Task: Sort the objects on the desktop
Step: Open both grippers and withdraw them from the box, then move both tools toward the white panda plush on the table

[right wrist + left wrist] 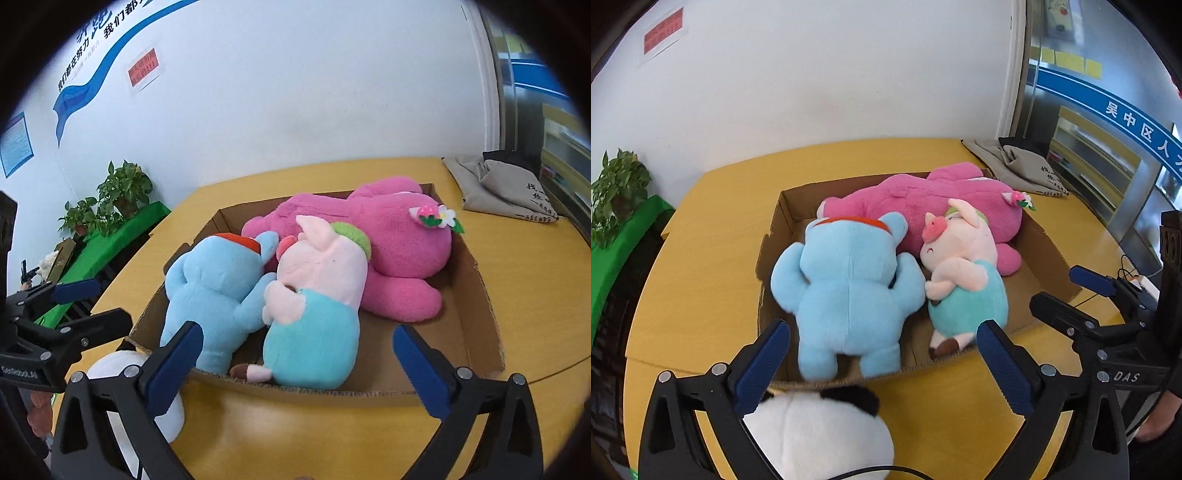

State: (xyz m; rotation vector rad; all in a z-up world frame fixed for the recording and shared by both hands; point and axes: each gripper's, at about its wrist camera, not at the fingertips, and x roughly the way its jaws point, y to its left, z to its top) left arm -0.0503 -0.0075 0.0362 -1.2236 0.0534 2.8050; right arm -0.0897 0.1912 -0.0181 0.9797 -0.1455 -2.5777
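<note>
A shallow cardboard box (1051, 254) (476, 291) on the yellow table holds three plush toys: a light blue one (846, 291) (210, 291), a pink pig in teal overalls (964, 269) (317, 295) and a large magenta bear (923, 199) (399, 243). A white and black panda plush (816, 432) (110, 365) lies on the table in front of the box. My left gripper (882, 332) is open above the panda, fingers wide apart, holding nothing. My right gripper (297, 338) is open and empty at the box's near edge. It also shows in the left wrist view (1067, 291).
A grey cloth bag (1023, 166) (506, 188) lies at the table's far right corner. Potted plants (110, 199) stand on a green shelf (617, 236) to the left. A white wall is behind the table. White cables lie at the right edge (1137, 280).
</note>
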